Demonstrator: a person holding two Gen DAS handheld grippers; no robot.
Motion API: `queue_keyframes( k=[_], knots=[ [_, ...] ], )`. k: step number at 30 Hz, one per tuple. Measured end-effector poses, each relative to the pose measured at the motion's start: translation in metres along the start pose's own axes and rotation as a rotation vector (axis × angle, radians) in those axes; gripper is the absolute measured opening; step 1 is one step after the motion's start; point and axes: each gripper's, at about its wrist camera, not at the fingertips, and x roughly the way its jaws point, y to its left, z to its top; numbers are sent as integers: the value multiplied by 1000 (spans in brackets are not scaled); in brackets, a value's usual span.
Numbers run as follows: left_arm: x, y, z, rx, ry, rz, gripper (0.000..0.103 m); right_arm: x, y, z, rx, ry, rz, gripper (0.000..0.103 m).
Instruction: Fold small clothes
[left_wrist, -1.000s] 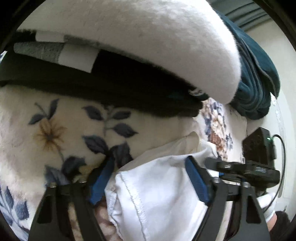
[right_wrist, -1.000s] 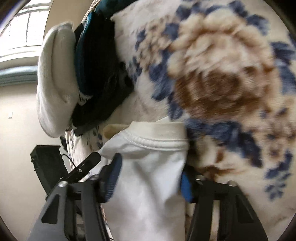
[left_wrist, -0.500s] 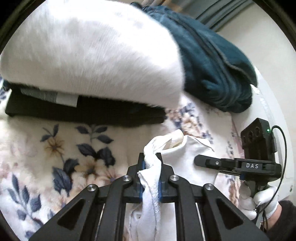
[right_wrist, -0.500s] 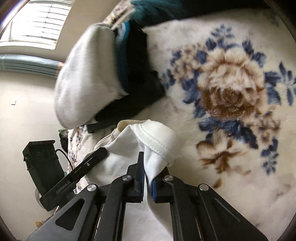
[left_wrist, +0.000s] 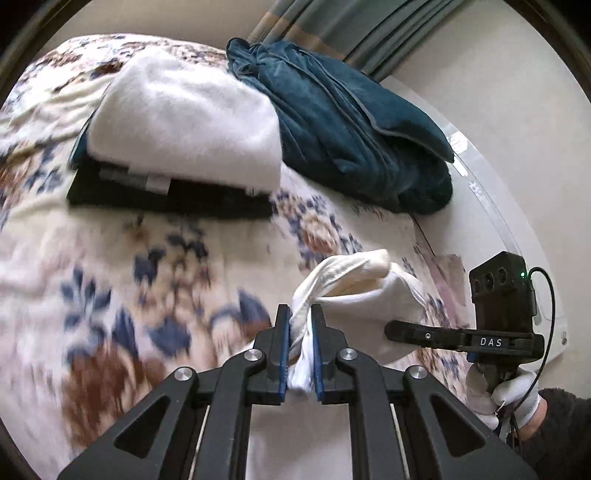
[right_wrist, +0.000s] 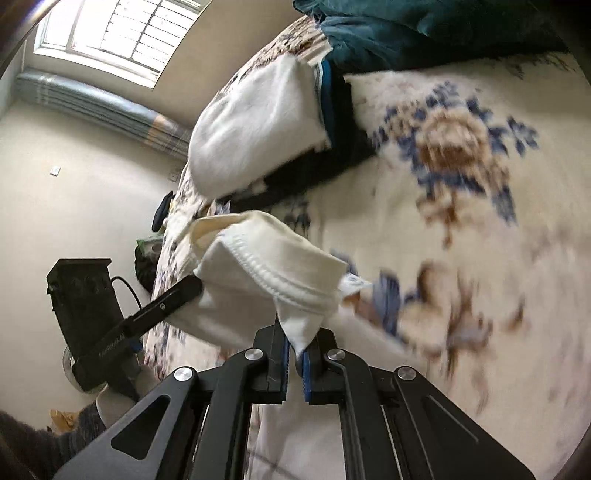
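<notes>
While both grippers clamp the white garment, the cloth is held above the floral blanket that covers the bed. The left gripper is closed on a bunched edge of the garment, with cloth pressed between its blue pads. The right gripper is likewise closed on the garment, pinching a corner just below the stitched hem. In the left wrist view, the right gripper appears on the garment's right side, carried by a hand in a white glove. In the right wrist view, the left gripper enters from the garment's left side, with one finger touching the cloth. Between the two grips the garment hangs slack, its cream rim turned upward. A small tag projects from the garment's right side in the right wrist view.

Beyond the garment, farther up the blanket, lies a stack of folded clothes: a white fleecy piece on top of dark pieces. To the right of that stack, well apart from the garment, lies a crumpled teal blanket. Behind the bed hangs a curtain. The right wrist view shows a window high above the garment on the far wall.
</notes>
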Motion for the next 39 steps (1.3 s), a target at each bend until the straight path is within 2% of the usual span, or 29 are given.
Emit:
queue_keyframes(
  k=[4, 8, 10, 12, 13, 14, 15, 16, 18, 21, 24, 25, 27, 29, 30, 31, 33, 36, 38, 39],
  knots=[
    [-14, -6, -57, -17, 81, 2, 8, -9, -1, -55, 6, 42, -25, 6],
    [-9, 3, -111, -30, 212, 49, 11, 0, -9, -112, -12, 155, -79, 7],
    [-9, 10, -139, -44, 290, 65, 25, 8, -18, -139, -8, 241, -138, 12],
    [-17, 21, -161, -117, 349, 59, 32, 10, -27, -161, 7, 304, -187, 17],
    [-22, 25, -168, -141, 366, 51, 42, 7, -31, -167, 22, 315, -207, 21],
    [-28, 28, -173, -164, 373, 51, 46, 1, -36, -174, 50, 321, -214, 23],
    [-37, 34, -177, -200, 376, 47, 51, -6, -41, -179, 76, 320, -212, 33],
    [-43, 38, -177, -221, 372, 43, 52, -12, -43, -181, 99, 304, -217, 42],
    [-50, 46, -167, -265, 348, 57, 53, -29, -52, -181, 187, 241, -198, 47],
    [-42, 52, -141, -287, 286, 52, 53, -37, -63, -170, 291, 160, -175, 47],
    [-4, 55, -109, -274, 284, 45, 53, -26, -70, -149, 360, 89, -154, 47],
    [10, 57, -103, -278, 290, 47, 53, -17, -73, -141, 376, 80, -135, 47],
    [36, 61, -95, -275, 324, 65, 52, 3, -77, -126, 403, 85, -159, 47],
    [58, 60, -95, -256, 346, 82, 45, 26, -84, -121, 426, 135, -180, 47],
    [62, 58, -96, -242, 344, 63, 18, 34, -84, -119, 429, 147, -190, 35],
    [64, 54, -97, -224, 349, 66, 10, 36, -83, -118, 420, 138, -205, 8],
    [57, 44, -96, -187, 332, 97, 9, 34, -76, -115, 381, 130, -266, 5],
    [54, 41, -96, -182, 322, 119, 9, 12, -67, -107, 334, 50, -334, 0],
    [55, 48, -98, -224, 334, 107, 11, 1, -72, -102, 336, 17, -361, 0],
    [55, 51, -97, -244, 336, 98, 12, -1, -76, -101, 351, 21, -338, 0]
  ],
)
